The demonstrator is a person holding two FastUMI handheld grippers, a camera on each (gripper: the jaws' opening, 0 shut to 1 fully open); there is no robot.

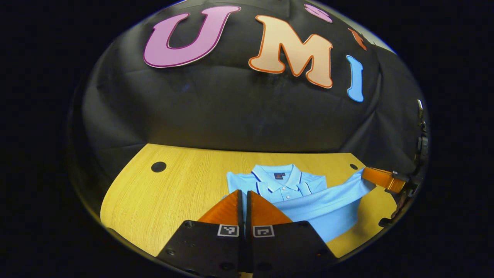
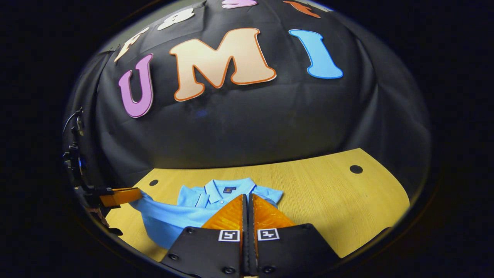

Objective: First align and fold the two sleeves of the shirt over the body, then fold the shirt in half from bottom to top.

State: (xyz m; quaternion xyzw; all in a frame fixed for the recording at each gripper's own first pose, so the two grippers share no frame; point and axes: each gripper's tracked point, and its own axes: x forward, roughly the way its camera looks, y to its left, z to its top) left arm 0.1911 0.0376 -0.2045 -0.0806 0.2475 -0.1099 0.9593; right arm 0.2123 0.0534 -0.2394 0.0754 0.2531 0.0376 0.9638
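A light blue polo shirt (image 1: 308,204) lies on the wooden table (image 1: 173,193), collar (image 1: 278,175) at the far end. Its bottom hem is lifted and stretched in a band between the two grippers, above the shirt's body. My left gripper (image 1: 244,192) is shut on the hem's left end. The right gripper (image 1: 364,174) pinches the other corner at the far right. In the right gripper view, my right gripper (image 2: 247,195) is shut on the shirt (image 2: 173,216) just before the collar (image 2: 227,189). The left gripper (image 2: 139,193) holds the hem at the left.
The table (image 2: 328,200) has small dark round holes (image 1: 158,166) (image 2: 356,169) near its far corners. Black cloth wall rises right behind the table's far edge. Bare wood stretches left of the shirt in the left gripper view and right of it in the right gripper view.
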